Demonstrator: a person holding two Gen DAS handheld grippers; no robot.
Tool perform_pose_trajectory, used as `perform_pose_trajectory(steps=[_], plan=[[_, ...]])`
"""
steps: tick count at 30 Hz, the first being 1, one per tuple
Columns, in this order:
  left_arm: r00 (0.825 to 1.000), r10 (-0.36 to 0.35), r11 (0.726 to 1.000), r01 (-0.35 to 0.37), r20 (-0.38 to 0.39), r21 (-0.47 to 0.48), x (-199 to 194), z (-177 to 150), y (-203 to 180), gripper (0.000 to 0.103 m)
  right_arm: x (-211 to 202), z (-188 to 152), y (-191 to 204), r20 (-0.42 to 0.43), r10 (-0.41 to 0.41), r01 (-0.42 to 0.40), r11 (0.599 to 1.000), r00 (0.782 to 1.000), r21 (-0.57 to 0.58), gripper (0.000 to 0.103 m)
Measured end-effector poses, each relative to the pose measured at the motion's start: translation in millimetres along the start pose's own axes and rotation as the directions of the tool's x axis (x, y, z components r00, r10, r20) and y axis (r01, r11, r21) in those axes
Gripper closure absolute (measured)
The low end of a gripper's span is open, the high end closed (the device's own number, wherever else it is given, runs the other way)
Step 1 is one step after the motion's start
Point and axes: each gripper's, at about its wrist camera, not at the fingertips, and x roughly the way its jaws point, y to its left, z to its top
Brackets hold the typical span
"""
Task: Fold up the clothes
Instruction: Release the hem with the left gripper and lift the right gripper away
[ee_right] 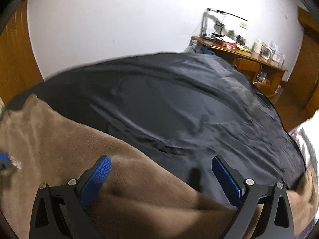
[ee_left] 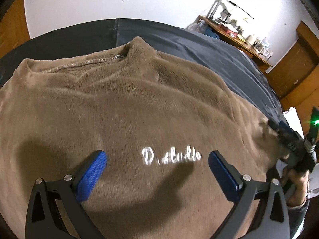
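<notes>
A brown fleece sweater (ee_left: 123, 103) lies spread on a dark sheet (ee_left: 209, 45), its collar (ee_left: 83, 63) at the far left and white script lettering (ee_left: 171, 156) on the chest. My left gripper (ee_left: 157, 161) hovers open just above the lettering, with nothing between its blue pads (ee_left: 93, 177). At the sweater's right edge a hand (ee_left: 299, 181) holds my right gripper (ee_left: 287, 137). In the right wrist view the right gripper (ee_right: 161, 167) stands open over the sweater's edge (ee_right: 129, 175), where brown fleece meets the dark sheet (ee_right: 179, 103). A bit of the left gripper (ee_right: 4, 160) shows at the far left.
The bed fills most of both views. A cluttered wooden desk (ee_right: 243, 57) stands at the back right against a white wall (ee_right: 119, 23). Wooden doors (ee_left: 295, 63) lie to the right. Something white (ee_right: 311, 131) sits beside the bed's right edge.
</notes>
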Motion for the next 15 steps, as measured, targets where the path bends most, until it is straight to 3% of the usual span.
perform_pose_trajectory(steps=[4, 9, 12, 15], plan=[[1.0, -0.013, 1.0, 0.013, 0.026, 0.011, 2.9, -0.6, 1.8, 0.0, -36.5, -4.7, -67.2, 0.02, 0.019, -0.022, 0.979, 1.0, 0.203, 0.001], [0.999, -0.015, 0.999, 0.013, 0.049, 0.038, 6.6, -2.1, 1.3, 0.0, -65.0, -11.9, -152.6, -0.012, -0.024, 0.027, 0.897, 1.0, 0.441, 0.001], [0.998, -0.024, 0.999, 0.022, 0.056, 0.044, 7.3, -2.5, 1.3, 0.0, -57.3, -18.1, -185.3, -0.081, -0.015, 0.057, 0.836, 0.997, 0.546, 0.001], [0.998, -0.038, 0.999, 0.036, 0.058, 0.039, 5.5, -3.1, 3.8, 0.0, -50.4, -21.5, -191.1, -0.122, -0.03, 0.095, 0.814, 0.992, 0.573, 0.001]])
